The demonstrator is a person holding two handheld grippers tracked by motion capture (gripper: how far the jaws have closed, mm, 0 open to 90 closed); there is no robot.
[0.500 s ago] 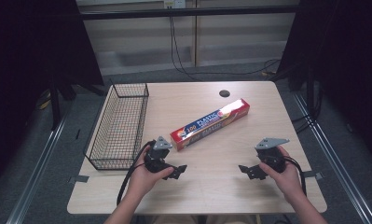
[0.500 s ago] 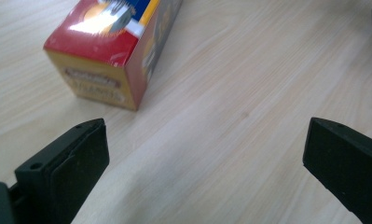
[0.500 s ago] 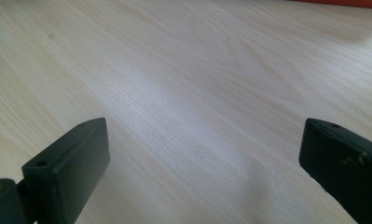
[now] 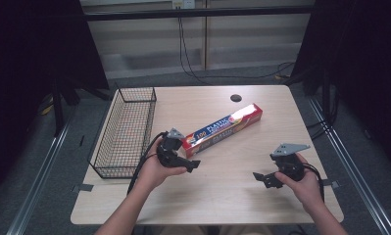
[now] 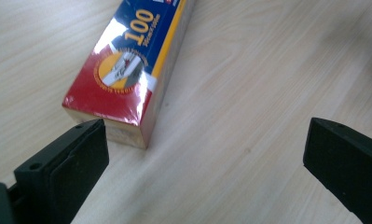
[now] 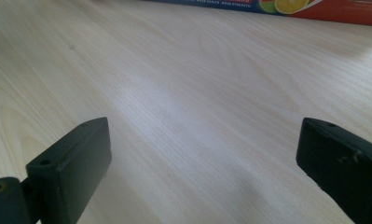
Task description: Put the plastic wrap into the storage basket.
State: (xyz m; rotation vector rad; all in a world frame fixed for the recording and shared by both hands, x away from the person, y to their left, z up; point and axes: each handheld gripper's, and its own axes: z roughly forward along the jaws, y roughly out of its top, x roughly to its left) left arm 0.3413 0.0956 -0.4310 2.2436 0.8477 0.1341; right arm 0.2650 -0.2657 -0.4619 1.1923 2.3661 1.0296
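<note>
Left gripper (image 4: pixel 190 165) jaws apart, lower centre-left, lined up on near end of plastic wrap box (image 4: pixel 222 128), likely for grab. Right gripper (image 4: pixel 261 178) jaws apart, lower right, idle.

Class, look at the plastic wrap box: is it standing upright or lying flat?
Lying flat: the plastic wrap box rests lengthwise on the table, label side up, beside the wire basket.

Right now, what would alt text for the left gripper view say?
A red, blue and yellow plastic wrap box lies on a pale wooden table, its near end just beyond the left tongs, whose two black jaws stand wide open with nothing between them.
</note>
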